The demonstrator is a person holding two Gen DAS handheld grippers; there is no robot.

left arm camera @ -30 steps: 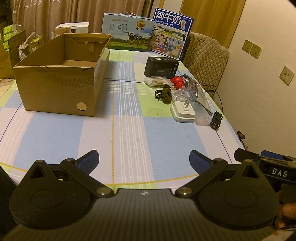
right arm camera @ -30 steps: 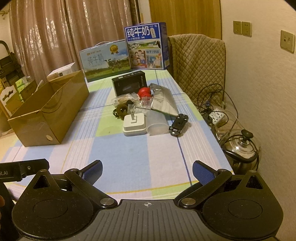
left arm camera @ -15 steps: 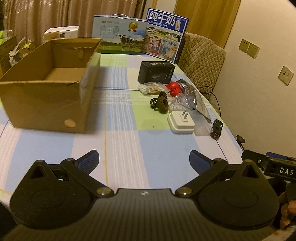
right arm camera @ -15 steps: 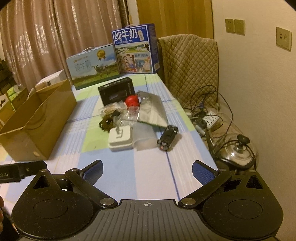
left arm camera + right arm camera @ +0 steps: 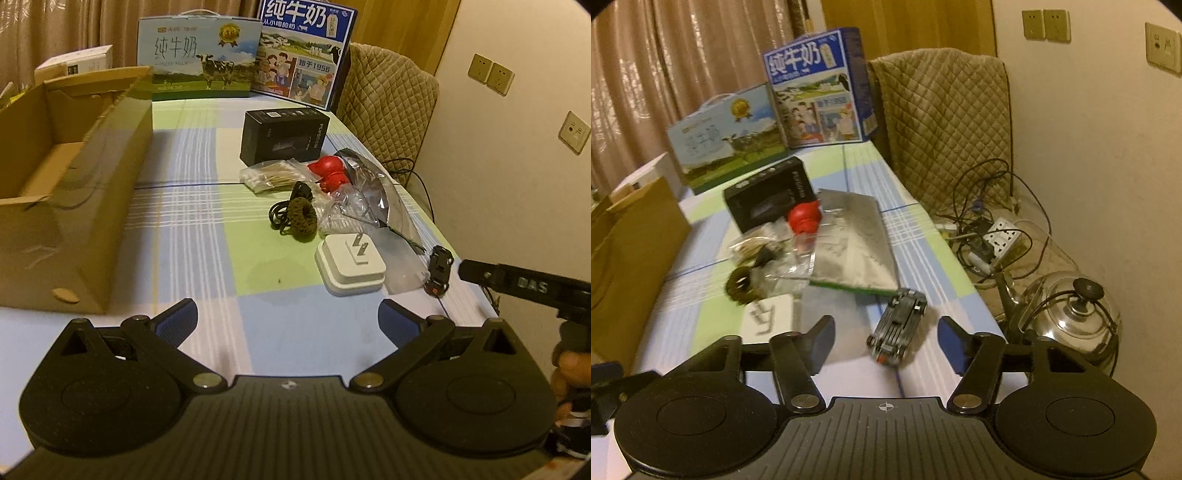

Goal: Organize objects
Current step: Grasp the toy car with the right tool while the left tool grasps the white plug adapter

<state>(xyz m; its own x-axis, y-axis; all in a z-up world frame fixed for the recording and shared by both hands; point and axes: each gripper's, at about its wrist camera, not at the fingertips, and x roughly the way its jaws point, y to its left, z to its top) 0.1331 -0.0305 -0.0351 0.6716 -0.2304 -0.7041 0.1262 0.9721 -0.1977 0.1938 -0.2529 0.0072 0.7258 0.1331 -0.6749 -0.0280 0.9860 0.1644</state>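
Loose objects lie on the checked tablecloth: a white plug adapter, a small black toy car, a brown hair tie, a bag of cotton swabs, a red object, a black box and a silver bag. An open cardboard box stands at the left. My left gripper is open and empty, short of the adapter. My right gripper is open and empty, with the toy car lying between its fingertips.
Two milk cartons stand at the table's far end by a quilted chair. Beside the table's right edge, on the floor, are a power strip with cables and a steel kettle.
Both grippers have moved forward toward the pile of objects. The right one has closed in on the toy car, which now sits between its fingers. Its view is blurred by motion.
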